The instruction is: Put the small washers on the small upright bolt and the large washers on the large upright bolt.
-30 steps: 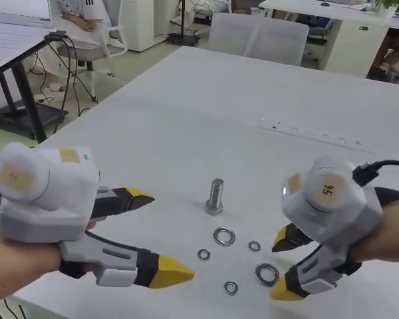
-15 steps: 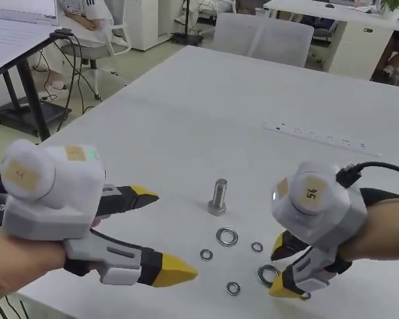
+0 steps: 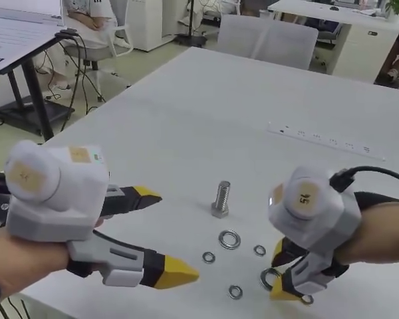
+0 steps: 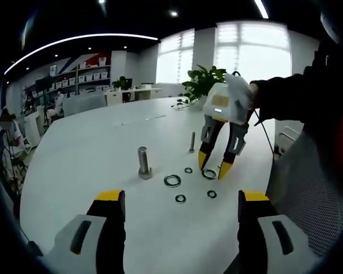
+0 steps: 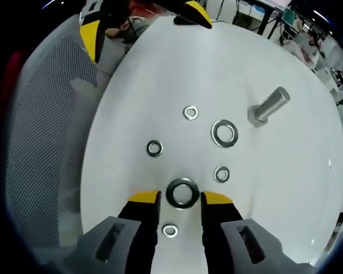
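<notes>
Right gripper [image 3: 278, 272] nose-down, jaws apart astride large washer [image 5: 182, 193]; left gripper [image 3: 175, 232] level, spread wide.

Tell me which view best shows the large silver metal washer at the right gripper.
Right gripper view: the large silver metal washer lies whole between its jaw tips. Head view: the right gripper partly hides it. Left gripper view: small, distant.

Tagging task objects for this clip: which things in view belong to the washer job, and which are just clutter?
Job:
large bolt
small bolt
two large washers
four small washers
right tongs, open astride one large washer
left tongs, open

Lying about:
power strip
chair
plant
</notes>
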`<state>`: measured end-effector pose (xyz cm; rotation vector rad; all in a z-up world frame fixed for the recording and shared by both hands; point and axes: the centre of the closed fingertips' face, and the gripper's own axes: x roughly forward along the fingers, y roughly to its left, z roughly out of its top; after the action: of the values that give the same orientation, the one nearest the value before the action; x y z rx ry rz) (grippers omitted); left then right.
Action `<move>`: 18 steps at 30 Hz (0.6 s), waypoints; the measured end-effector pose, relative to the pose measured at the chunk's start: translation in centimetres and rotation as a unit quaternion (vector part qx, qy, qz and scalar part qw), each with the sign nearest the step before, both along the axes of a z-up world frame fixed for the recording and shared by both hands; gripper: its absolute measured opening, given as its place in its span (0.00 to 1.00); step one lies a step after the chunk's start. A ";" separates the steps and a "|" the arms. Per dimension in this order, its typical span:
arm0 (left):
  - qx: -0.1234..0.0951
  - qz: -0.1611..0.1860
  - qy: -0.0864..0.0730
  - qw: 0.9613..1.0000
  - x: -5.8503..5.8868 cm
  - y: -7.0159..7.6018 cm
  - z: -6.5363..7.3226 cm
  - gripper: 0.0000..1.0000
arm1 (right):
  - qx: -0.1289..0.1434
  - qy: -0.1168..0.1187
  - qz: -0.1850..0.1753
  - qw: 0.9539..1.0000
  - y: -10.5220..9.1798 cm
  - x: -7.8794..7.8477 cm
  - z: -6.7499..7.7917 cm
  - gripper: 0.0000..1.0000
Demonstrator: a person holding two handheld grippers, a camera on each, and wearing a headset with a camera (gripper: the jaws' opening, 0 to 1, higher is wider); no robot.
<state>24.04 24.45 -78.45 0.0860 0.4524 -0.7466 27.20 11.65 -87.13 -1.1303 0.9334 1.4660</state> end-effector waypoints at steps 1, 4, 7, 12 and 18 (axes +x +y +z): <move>-0.001 0.001 -0.001 1.000 0.0 0.0 0.0 0.81 | -0.002 0.001 -0.002 1.000 0.0 0.0 0.0 0.30; 0.001 0.001 -0.002 1.000 0.1 0.1 0.1 0.80 | -0.004 0.001 -0.003 1.000 0.0 0.1 0.0 0.29; 0.002 0.001 -0.003 1.000 0.1 0.1 0.1 0.80 | -0.007 0.000 -0.003 1.000 0.0 0.2 -0.1 0.29; 0.003 0.002 -0.005 1.000 0.1 0.2 0.1 0.80 | -0.019 -0.005 -0.003 1.000 -0.1 0.1 -0.1 0.26; 0.000 0.005 -0.009 1.000 0.2 0.3 0.2 0.80 | -0.023 -0.005 -0.002 1.000 -0.1 0.1 -0.1 0.26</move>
<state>24.25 24.72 -78.28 0.0903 0.4359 -0.7363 27.31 11.54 -87.27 -1.1673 0.9673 1.4410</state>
